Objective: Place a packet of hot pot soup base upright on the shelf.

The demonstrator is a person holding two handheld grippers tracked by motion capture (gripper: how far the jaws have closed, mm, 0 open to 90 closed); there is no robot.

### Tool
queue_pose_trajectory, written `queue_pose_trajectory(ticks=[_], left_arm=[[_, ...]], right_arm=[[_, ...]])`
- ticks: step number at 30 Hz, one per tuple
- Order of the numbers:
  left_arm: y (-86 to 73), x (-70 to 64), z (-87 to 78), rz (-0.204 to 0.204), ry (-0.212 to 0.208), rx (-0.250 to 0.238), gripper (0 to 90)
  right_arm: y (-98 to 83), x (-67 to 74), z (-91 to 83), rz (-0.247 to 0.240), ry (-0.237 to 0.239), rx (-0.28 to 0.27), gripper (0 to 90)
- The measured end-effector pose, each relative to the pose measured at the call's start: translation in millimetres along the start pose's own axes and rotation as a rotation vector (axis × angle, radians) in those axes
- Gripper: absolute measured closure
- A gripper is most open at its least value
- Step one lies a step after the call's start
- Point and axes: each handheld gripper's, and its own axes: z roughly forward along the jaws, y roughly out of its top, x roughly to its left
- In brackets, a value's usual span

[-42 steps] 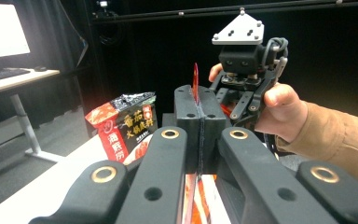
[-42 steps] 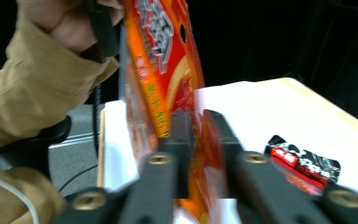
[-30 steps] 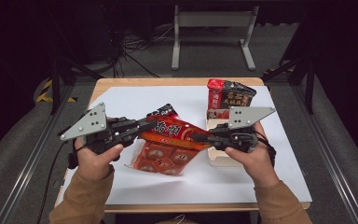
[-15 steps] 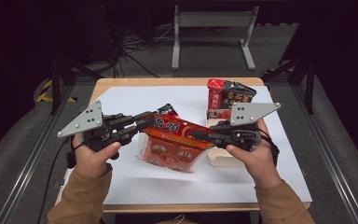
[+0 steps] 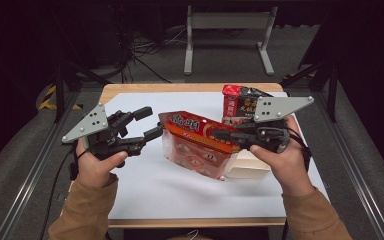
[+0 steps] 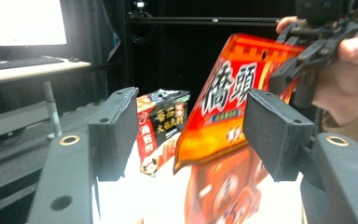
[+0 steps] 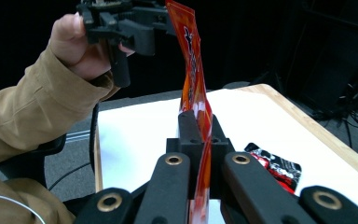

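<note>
A red snack bag (image 5: 200, 142) hangs tilted above the white table (image 5: 170, 185). My right gripper (image 5: 220, 134) is shut on its top edge, and in the right gripper view the black jaws pinch the thin red film (image 7: 199, 140). My left gripper (image 5: 148, 123) stands open just left of the bag's top corner; its jaws have just been opening. In the left gripper view the two pads (image 6: 116, 135) are wide apart, with the red bag (image 6: 228, 116) just beyond them and untouched.
A second snack bag (image 5: 240, 102), dark and red, stands at the back right (image 6: 161, 128). A white box (image 5: 250, 167) lies under my right hand. A small black and red packet (image 7: 275, 165) lies on the table near the wooden edge.
The left gripper has let go of the bag's left corner and opened. The right gripper has risen slightly with the bag, which now hangs from it alone.
</note>
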Motion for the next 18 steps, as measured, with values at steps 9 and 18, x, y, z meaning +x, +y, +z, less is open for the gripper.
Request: queue_pose_trajectory(ticks=[9, 18], left_arm=[[-3.5, 9.5, -3.6, -0.025, 0.021, 0.005, 34.8], [-6.9, 17.1, -6.3, -0.046, 0.046, 0.017, 34.1]], right_arm=[[18.4, -6.4, -14.7, 0.004, -0.036, 0.015, 89.9], [38.1, -14.9, -33.2, 0.003, -0.089, 0.021, 89.9]])
